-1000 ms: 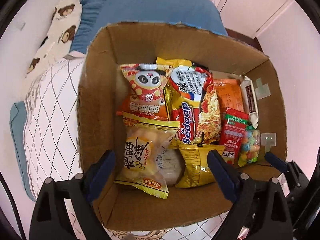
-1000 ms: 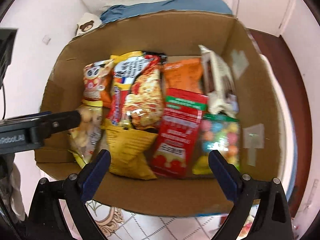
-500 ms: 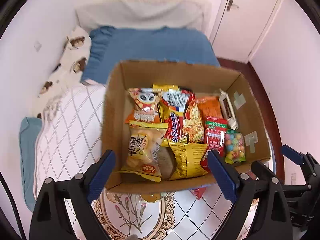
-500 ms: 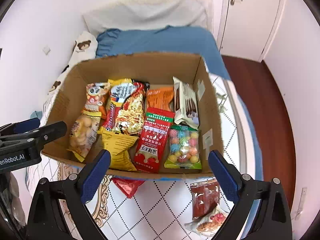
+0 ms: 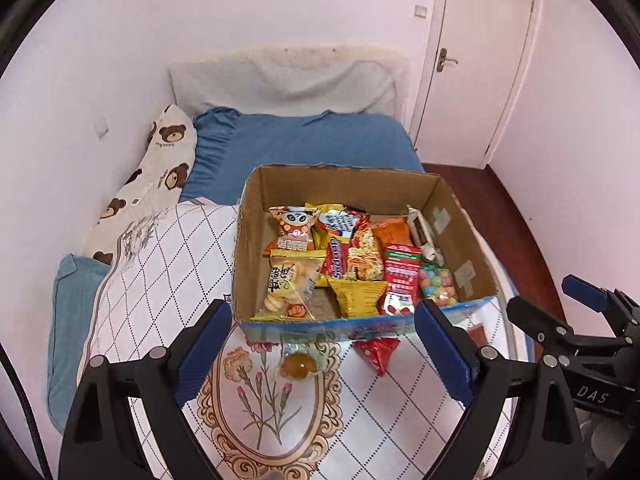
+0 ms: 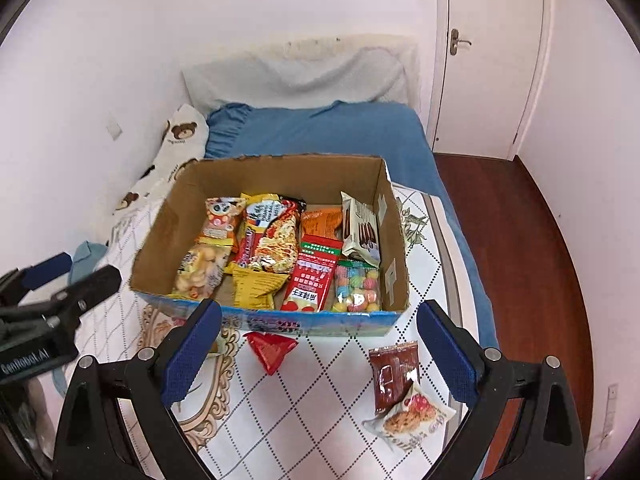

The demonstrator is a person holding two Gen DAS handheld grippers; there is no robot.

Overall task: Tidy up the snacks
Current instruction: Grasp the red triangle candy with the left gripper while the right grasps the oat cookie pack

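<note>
Indoors, in a pink-walled bedroom, a cardboard box [image 6: 272,280] packed with snacks sits on a bed [image 5: 304,144] spread with a white quilt [image 6: 344,368] bearing a dotted diamond grid and floral medallions. Both handheld tools hang above the quilt's near end: the left gripper [image 5: 322,344] and the right gripper [image 6: 318,346], each with jaws released wide and holding nothing. Inside the box stand a panda-print bag [image 5: 294,230], a noodle packet [image 6: 276,236], a red sachet [image 6: 314,280] and a bag of coloured candy balls [image 6: 358,286], among others. Loose on the quilt just outside the box's near wall lie a red triangular packet [image 6: 272,350] at 6 o'clock of the box, a jelly cup [image 5: 298,364] toward 7 o'clock, and, toward 5 o'clock, a brown wrapper [image 6: 394,372] touching a cookie packet [image 6: 410,418]. Beyond the box, at 12 o'clock, stretch a blue sheet, a grey-draped headboard [image 5: 288,76] and a bear-print pillow [image 5: 160,164] against the wall at 10 o'clock. A white door [image 6: 488,56] stands shut at 1 o'clock above a dark red wooden floor [image 6: 520,232] at 3 o'clock.
</note>
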